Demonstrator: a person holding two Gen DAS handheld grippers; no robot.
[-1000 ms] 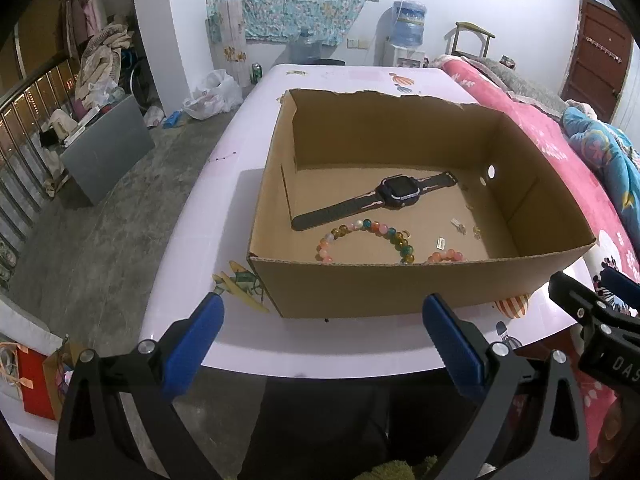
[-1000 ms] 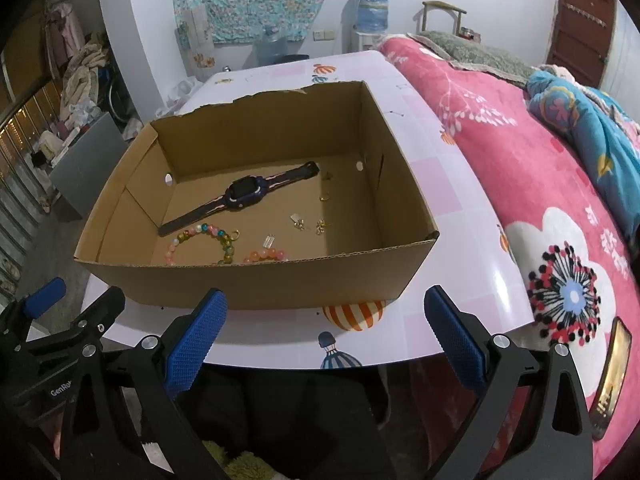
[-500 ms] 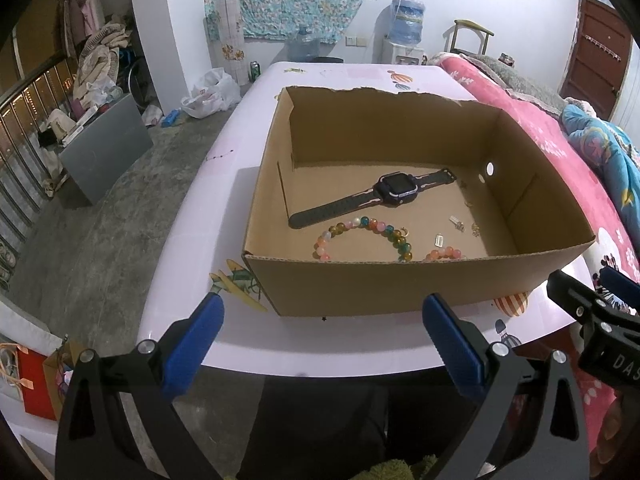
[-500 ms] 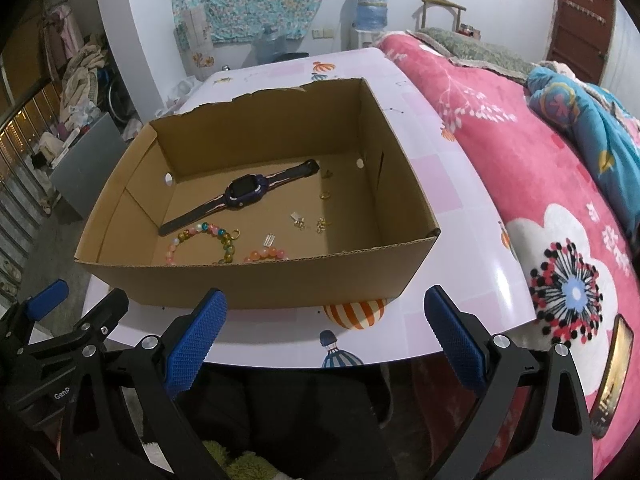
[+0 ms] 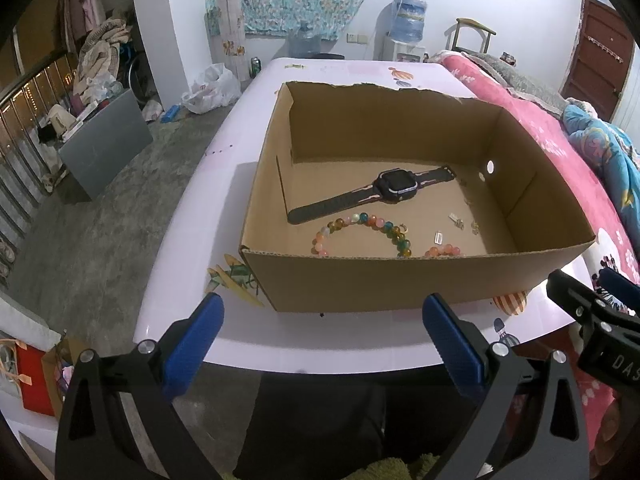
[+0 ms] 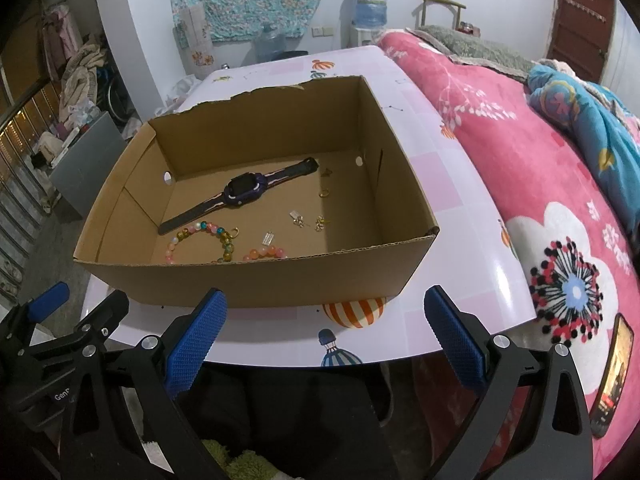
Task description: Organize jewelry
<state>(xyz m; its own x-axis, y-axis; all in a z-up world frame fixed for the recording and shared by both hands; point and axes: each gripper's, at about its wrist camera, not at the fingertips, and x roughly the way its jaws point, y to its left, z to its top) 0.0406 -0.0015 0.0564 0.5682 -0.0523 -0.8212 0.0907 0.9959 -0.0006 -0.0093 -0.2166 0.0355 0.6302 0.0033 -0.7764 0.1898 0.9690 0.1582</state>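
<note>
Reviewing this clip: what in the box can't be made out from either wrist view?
- Orange bracelet: near half hidden by box front wall, both views.
- Multicolour bracelet: near ends cut by same wall.
- Small pieces right of watch: too small to identify.

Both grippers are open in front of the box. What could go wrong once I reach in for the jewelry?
1. The box's near wall hides part of the multicolour bead bracelet and the orange bead bracelet; a low reach may hit the cardboard.
2. The tiny earrings and ring could slip from wide pads.
3. The watch strap lies near the beads, so one may drag the other.
</note>
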